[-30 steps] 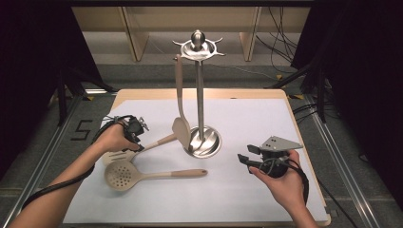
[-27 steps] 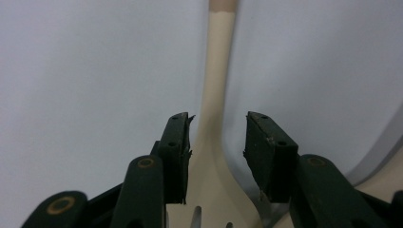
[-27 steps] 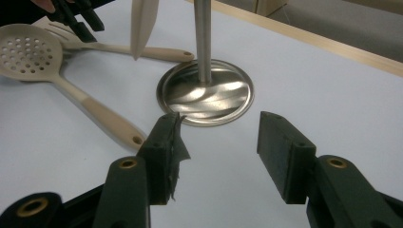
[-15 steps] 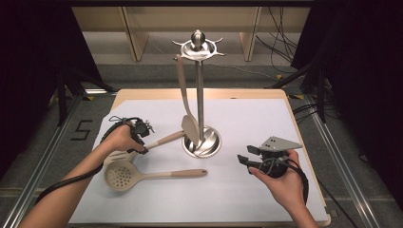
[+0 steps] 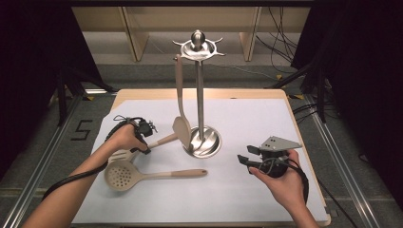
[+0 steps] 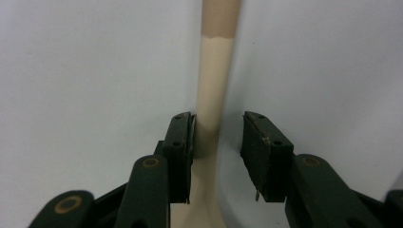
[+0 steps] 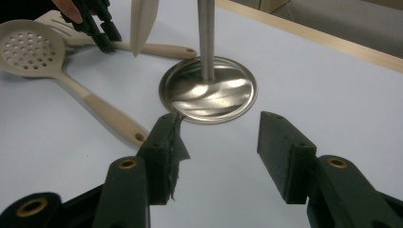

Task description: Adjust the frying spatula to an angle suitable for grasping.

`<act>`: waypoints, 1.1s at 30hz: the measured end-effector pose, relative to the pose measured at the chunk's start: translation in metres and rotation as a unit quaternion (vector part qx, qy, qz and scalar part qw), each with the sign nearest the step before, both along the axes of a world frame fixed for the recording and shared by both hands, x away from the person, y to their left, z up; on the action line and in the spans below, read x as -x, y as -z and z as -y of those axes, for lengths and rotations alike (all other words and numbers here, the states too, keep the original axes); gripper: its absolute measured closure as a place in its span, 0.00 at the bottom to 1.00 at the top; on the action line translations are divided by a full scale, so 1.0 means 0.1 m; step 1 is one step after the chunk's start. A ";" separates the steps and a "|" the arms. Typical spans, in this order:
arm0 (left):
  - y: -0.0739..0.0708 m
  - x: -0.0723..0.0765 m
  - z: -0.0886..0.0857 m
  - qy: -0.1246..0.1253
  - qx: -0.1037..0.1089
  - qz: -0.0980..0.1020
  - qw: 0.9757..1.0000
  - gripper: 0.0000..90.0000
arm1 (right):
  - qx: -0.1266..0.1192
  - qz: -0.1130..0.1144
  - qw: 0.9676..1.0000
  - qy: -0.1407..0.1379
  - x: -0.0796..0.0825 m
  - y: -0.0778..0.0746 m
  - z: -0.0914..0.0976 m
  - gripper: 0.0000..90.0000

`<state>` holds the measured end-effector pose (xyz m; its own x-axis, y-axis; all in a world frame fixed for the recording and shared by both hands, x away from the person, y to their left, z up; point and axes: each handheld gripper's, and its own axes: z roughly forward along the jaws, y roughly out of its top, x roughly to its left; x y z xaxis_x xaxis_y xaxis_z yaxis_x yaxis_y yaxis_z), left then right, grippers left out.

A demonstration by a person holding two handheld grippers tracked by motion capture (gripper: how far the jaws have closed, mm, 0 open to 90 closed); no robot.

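A beige slotted turner [image 5: 164, 141] lies on the white mat, left of the steel utensil stand [image 5: 200, 95]. My left gripper [image 5: 145, 146] is low over the turner's handle [image 6: 214, 71]. Its jaws have just been closing and straddle the handle: one pad touches it, while the other stands off with a gap. A beige spatula [image 5: 182, 128] hangs from the stand's top. A perforated skimmer [image 5: 119, 173] lies nearer me. My right gripper [image 5: 247, 159] rests open at the right, and in the right gripper view it [image 7: 218, 128] points at the stand's round base [image 7: 209, 90] with nothing between its jaws.
The wooden table edge [image 5: 304, 142] runs past the mat on the right. The skimmer's long handle [image 5: 185, 173] reaches toward the middle of the mat. Dark floor, rails and cables surround the table.
My left gripper edged right and down onto the turner's handle and its jaws narrowed. The hanging spatula swayed slightly. The right hand stayed put.
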<state>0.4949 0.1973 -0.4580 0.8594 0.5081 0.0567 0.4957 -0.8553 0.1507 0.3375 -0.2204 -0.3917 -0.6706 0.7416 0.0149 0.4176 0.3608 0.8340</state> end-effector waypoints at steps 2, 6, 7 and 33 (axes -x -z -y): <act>0.00 -0.01 0.02 -0.001 -0.002 -0.004 1.000 0.70 | 0.001 -0.007 1.000 0.000 0.01 0.00 0.00 0.56; 0.00 -0.03 0.07 0.006 -0.021 -0.009 1.000 0.71 | 0.001 -0.010 1.000 0.001 0.01 -0.01 0.00 0.56; 0.01 -0.03 0.09 0.007 -0.025 -0.010 1.000 0.71 | 0.002 -0.007 1.000 -0.002 0.01 0.00 0.00 0.56; 0.01 0.05 -0.13 -0.020 0.063 0.002 0.998 0.87 | 0.001 0.003 1.000 -0.002 -0.01 0.02 0.00 0.57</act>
<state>0.4899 0.2103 -0.4591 0.8379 0.5457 -0.0065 0.5288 -0.8088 0.2574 0.3385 -0.2205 -0.3936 -0.6729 0.7396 0.0095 0.4116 0.3638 0.8356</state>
